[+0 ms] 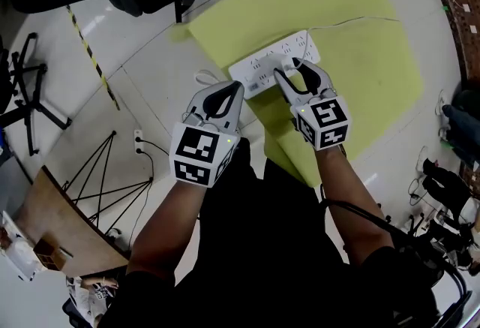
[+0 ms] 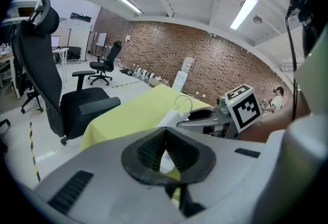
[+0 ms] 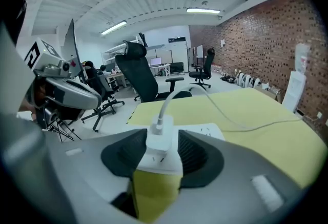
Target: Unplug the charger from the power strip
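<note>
Right gripper (image 1: 289, 68): jaws narrowed onto the charger (image 3: 163, 142), one pad on each flank of the white block. Grip is square, block upright between the pads.

Charger: sits at the right gripper's tips, its base against the top face of the power strip (image 1: 264, 68). It looks seated in a socket there; the prongs are not visible, so how deep it sits cannot be told.

Cable (image 3: 173, 99): leaves the charger's top, arcs up and away ahead of the right gripper, then trails across the yellow-green cover (image 1: 360, 41) to that gripper's right.

Left gripper (image 1: 238, 87): jaws drawn together, tips meeting, nothing clamped between them. Its own view shows only a small triangular gap behind the tips, with white strip and yellow cover seen through it. Tips lie at the strip's end, beside and to the left of the right gripper; touching or just above, cannot tell.

Office chair (image 2: 57, 89): well off to the left gripper's left, on the floor.
</note>
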Action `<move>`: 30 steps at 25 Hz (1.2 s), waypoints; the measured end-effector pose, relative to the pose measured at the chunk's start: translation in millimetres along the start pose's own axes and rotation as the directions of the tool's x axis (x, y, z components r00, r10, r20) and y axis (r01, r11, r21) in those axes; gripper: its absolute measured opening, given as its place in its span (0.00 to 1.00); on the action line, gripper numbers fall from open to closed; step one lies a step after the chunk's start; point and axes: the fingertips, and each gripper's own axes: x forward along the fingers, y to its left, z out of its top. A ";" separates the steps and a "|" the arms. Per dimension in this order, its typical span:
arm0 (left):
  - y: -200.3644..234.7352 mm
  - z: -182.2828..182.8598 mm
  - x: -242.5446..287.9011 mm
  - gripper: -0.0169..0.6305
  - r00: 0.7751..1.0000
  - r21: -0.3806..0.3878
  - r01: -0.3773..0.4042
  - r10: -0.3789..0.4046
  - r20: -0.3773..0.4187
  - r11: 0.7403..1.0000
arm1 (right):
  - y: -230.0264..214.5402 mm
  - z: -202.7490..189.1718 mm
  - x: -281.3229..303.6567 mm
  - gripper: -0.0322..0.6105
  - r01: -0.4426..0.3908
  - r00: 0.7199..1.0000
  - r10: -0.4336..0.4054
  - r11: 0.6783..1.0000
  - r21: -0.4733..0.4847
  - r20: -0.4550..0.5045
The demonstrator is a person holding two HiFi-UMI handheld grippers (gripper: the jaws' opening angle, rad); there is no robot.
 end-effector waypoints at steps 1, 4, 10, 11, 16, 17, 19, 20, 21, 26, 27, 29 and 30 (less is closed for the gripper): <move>-2.1 -0.1 1.6 0.04 1.000 0.000 0.005 -0.005 0.000 1.000 | -0.3 0.6 0.7 0.33 0.002 1.000 -0.002 1.000 -0.006 0.002; -6.9 -1.9 4.4 0.04 1.000 0.001 0.013 -0.013 0.000 1.000 | 2.0 2.1 0.3 0.27 -0.003 1.000 0.003 1.000 -0.019 0.012; -12.2 -2.0 1.7 0.04 1.000 -0.004 0.011 -0.011 0.003 1.000 | 5.4 11.3 -3.4 0.27 -0.012 1.000 0.013 1.000 -0.019 0.027; -13.6 -0.3 0.2 0.04 1.000 -0.006 0.010 -0.010 0.007 1.000 | 5.7 13.9 -4.7 0.27 -0.014 0.999 0.015 1.000 -0.024 0.029; -19.4 3.3 -5.7 0.04 1.000 -0.009 0.010 -0.009 0.022 1.000 | 8.2 19.6 -13.0 0.27 -0.035 0.999 0.036 0.999 -0.035 0.025; -20.3 2.8 -6.7 0.04 1.000 -0.010 0.010 -0.010 0.024 1.000 | 9.0 19.5 -15.6 0.27 -0.037 0.999 0.038 0.999 -0.037 0.023; -23.1 1.2 -9.0 0.04 1.000 -0.010 0.013 -0.012 0.026 1.000 | 9.6 18.5 -22.8 0.26 -0.035 0.999 0.036 0.999 -0.040 0.020; -24.9 -0.2 -10.2 0.04 1.000 -0.008 0.015 -0.014 0.025 1.000 | 9.2 17.2 -26.9 0.27 -0.031 0.999 0.032 0.999 -0.039 0.019; -26.5 -1.6 -11.6 0.04 1.000 -0.007 0.016 -0.016 0.025 1.000 | 8.5 15.3 -30.9 0.26 -0.027 0.999 0.027 0.999 -0.038 0.018; -35.9 -6.1 -24.2 0.04 0.999 -0.001 0.023 -0.023 0.026 1.000 | 9.4 -0.7 -52.6 0.26 -0.013 1.000 0.013 1.000 0.006 0.001; -38.7 -6.3 -25.7 0.04 0.999 0.001 0.027 -0.027 0.023 1.000 | 9.8 -4.5 -58.1 0.26 -0.014 1.000 0.014 0.999 0.032 0.000; -45.3 -6.5 -28.2 0.04 0.999 0.009 0.041 -0.041 0.018 0.999 | 11.2 -13.8 -68.9 0.26 -0.018 1.000 0.018 0.995 0.097 -0.001; -48.9 -6.6 -29.5 0.04 0.999 0.014 0.048 -0.049 0.017 0.999 | 12.0 -19.7 -73.9 0.26 -0.022 1.000 0.022 0.991 0.132 -0.002</move>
